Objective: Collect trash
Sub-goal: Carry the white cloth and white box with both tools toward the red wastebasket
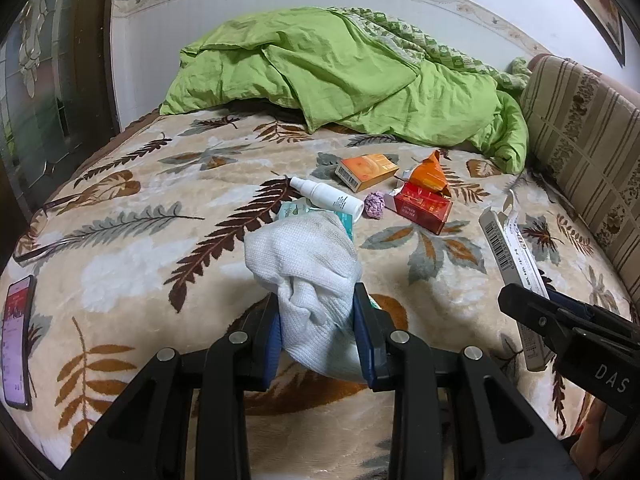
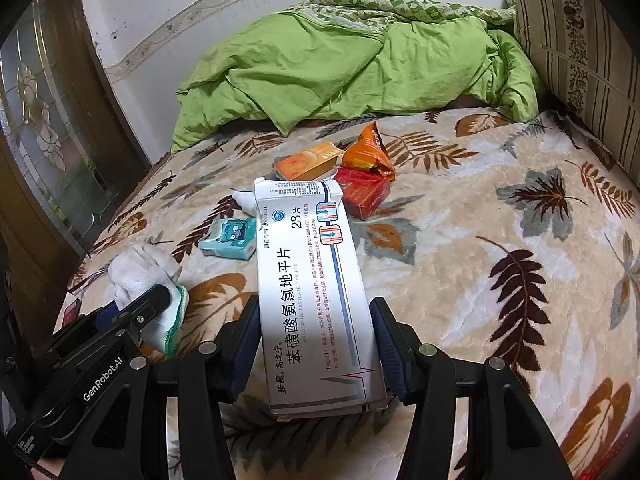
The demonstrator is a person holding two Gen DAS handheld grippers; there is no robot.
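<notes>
Phone (image 1: 17,340): lay flat on the leaf-patterned blanket (image 1: 132,272), far left of the left claw, screen lit.
Left claw (image 1: 318,344): jaws pressed onto a white sock (image 1: 308,264), pinched at its bunched middle; soft knit, limp, judged light and unlikely to slip.
Tissue pack (image 2: 229,237): teal, soft-sided, ahead of the left claw, just behind the sock.
Spray bottle (image 1: 326,195): white plastic, lying on its side ahead of the left claw; smooth and round, judged prone to roll.
Paper ball (image 1: 374,205): crumpled, purple, touching the bottle's right end.
Orange box (image 1: 366,172): stiff card, ahead and farther back.
Red carton (image 1: 424,208): card, top torn open; best taken across its flat faces.
Orange wrapper (image 1: 430,176): crinkled foil, resting on the carton.
Right claw (image 2: 316,344): jaws closed on a tablet box (image 2: 316,280), gripped near its base across the long edges; thin white card, far end torn, judged light and easily crushed.
Duvet (image 1: 340,68): green, rumpled, well beyond both claws.
</notes>
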